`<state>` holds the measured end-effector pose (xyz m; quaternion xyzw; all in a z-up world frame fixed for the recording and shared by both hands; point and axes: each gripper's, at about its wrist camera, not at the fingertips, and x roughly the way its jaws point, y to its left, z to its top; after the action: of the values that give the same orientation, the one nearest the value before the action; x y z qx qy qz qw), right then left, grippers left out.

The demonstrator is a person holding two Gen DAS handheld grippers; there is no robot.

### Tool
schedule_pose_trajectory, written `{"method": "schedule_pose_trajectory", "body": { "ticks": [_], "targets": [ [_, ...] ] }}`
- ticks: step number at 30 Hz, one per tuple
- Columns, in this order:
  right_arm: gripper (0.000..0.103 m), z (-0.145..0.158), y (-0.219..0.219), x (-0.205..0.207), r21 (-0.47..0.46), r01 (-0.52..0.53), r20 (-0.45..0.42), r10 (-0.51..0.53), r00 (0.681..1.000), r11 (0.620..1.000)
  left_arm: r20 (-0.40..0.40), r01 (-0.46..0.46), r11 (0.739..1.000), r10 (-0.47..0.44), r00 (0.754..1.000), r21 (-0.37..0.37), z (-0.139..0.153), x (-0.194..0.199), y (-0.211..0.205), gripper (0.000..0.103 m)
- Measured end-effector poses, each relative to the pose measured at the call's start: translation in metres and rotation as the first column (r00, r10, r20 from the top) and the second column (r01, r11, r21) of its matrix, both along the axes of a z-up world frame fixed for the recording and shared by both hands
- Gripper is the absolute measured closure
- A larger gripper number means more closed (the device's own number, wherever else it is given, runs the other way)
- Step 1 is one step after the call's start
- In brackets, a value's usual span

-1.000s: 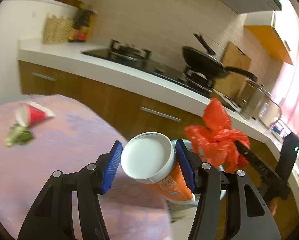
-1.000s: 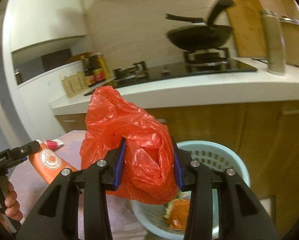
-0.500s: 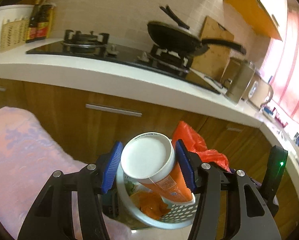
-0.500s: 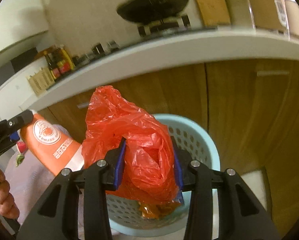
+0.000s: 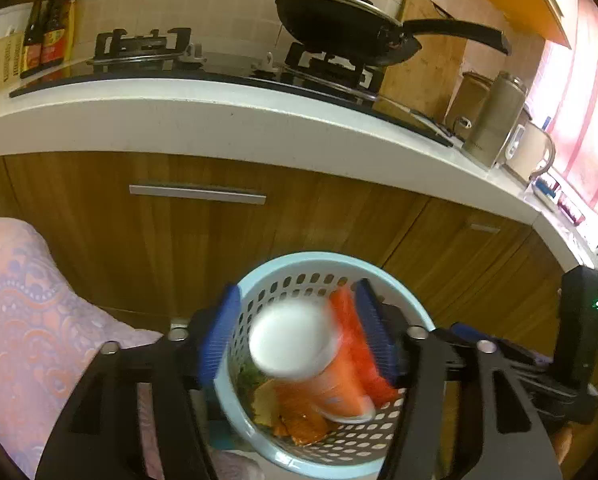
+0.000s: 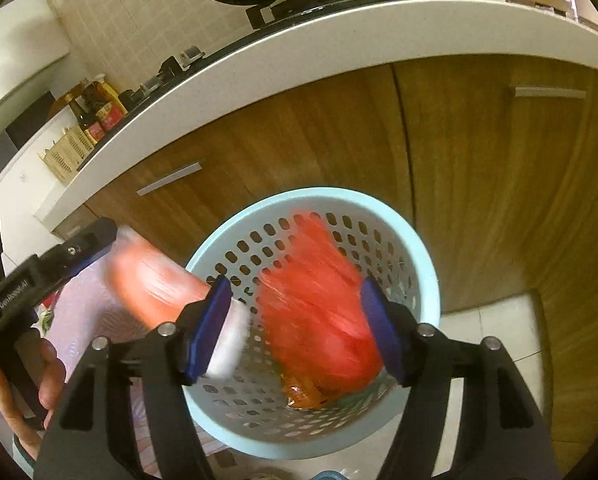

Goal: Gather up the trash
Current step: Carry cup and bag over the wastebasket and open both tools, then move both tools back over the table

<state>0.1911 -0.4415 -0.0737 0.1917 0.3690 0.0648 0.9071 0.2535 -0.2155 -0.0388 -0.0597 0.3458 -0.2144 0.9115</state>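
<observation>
Trash first: the light blue basket [image 6: 429,276] sits on the floor by the wooden cabinets [image 6: 479,160], right under both tongs. Already in the bottom are some orange peel-looking scraps [image 5: 299,420] and a bit of green, hard to say what exactly.

Orange cup [image 5: 311,360], white bottom facing the camera, is blurred between the left gripper's [image 5: 299,336] blue pads. Its jaws are opening and the pads don't look pressed on it anymore. A second ago the cup was clamped tight and sharp in view, over the pink cloth [image 5: 31,300]; now it's over the basket mouth. Half a second back it still had print on its side, but here it's too smeared to read.

Red bag [image 6: 319,312] is the same story with the right gripper [image 6: 295,328]: jaws opening, bag blurred between the pads and reaching into the basket, where before it was squeezed up high between them.

Only writing I can find is small white lettering on the left gripper's black body in the right view, not readable. Sauce bottles [image 6: 99,116] on the counter [image 5: 259,120] have red labels, too small to read. A bare hand [image 6: 51,368] grips the left handle. Black pan [image 5: 339,32] sits on the stove.
</observation>
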Motion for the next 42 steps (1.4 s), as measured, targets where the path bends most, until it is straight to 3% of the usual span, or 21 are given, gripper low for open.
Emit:
{"method": "schedule_pose_trajectory", "body": {
  "ticks": [1, 2, 8, 13, 23, 30, 37, 42],
  "targets": [
    [0.039, 0.002, 0.0, -0.001, 0.001, -0.001, 0.004, 0.001, 1.0, 1.0, -0.003, 0.0, 1.0, 0.0, 1.0, 0.005, -0.001, -0.001, 0.0, 0.03],
    [0.039, 0.005, 0.001, -0.003, 0.003, 0.0, 0.01, 0.0, 1.0, 1.0, -0.003, 0.004, 1.0, -0.004, 1.0, 0.008, -0.002, -0.003, 0.001, 0.029],
    [0.039, 0.026, 0.012, -0.014, -0.007, -0.019, 0.075, 0.02, 0.997, 1.0, 0.013, 0.008, 1.0, -0.008, 1.0, -0.008, 0.004, -0.021, 0.015, 0.029],
    [0.039, 0.048, 0.035, -0.021, -0.002, -0.073, 0.137, 0.072, 0.988, 0.997, 0.063, -0.032, 0.999, 0.034, 0.997, -0.032, 0.022, -0.047, 0.052, 0.029],
    [0.039, 0.096, 0.138, -0.023, -0.071, -0.243, 0.248, 0.253, 0.935, 0.967, 0.176, -0.181, 0.983, 0.185, 0.967, -0.039, 0.058, -0.097, 0.15, 0.029],
    [0.039, 0.103, 0.213, -0.017, -0.107, -0.326, 0.264, 0.343, 0.901, 0.939, 0.204, -0.297, 0.954, 0.3, 0.932, -0.047, 0.06, -0.122, 0.221, 0.029],
    [0.039, 0.091, 0.307, 0.003, -0.135, -0.424, 0.22, 0.445, 0.868, 0.895, 0.136, -0.428, 0.902, 0.418, 0.898, 0.056, 0.029, -0.124, 0.304, 0.029],
    [0.039, 0.09, 0.374, 0.014, -0.191, -0.504, 0.221, 0.537, 0.814, 0.842, 0.026, -0.445, 0.895, 0.444, 0.896, 0.028, 0.006, -0.103, 0.362, 0.029]
  ]
}}
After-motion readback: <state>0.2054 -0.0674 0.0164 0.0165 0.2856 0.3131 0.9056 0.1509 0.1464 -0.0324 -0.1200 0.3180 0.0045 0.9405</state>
